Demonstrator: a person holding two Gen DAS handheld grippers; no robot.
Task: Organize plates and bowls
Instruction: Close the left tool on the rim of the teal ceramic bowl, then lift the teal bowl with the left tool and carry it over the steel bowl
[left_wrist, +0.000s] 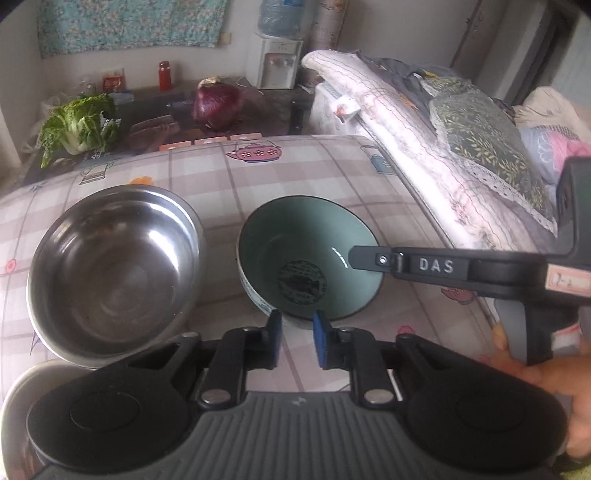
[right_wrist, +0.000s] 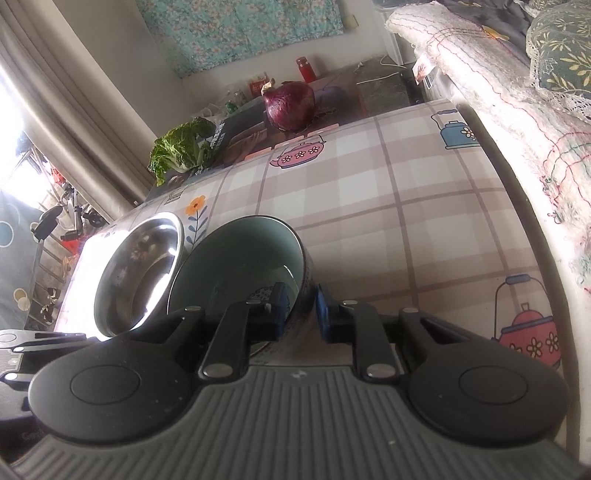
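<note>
A green ceramic bowl (left_wrist: 306, 236) (right_wrist: 236, 258) stands on the checked tablecloth (left_wrist: 295, 173), with a larger steel bowl (left_wrist: 110, 266) (right_wrist: 136, 280) to its left. My right gripper (right_wrist: 301, 310) is shut on the green bowl's wall, one pad inside and one outside. In the left wrist view it (left_wrist: 356, 258) reaches in from the right onto the bowl's right rim. My left gripper (left_wrist: 297, 321) has its pads a narrow gap apart at the bowl's near rim. The rim runs crosswise behind them, and I cannot tell whether they press on it.
Another steel vessel's rim (left_wrist: 18, 391) shows under my left gripper at the lower left. Folded bedding (left_wrist: 443, 147) borders the table's right edge. A purple cabbage (left_wrist: 218, 103) and leafy greens (left_wrist: 77, 125) lie beyond the far edge. A hand (left_wrist: 546, 373) holds the right gripper.
</note>
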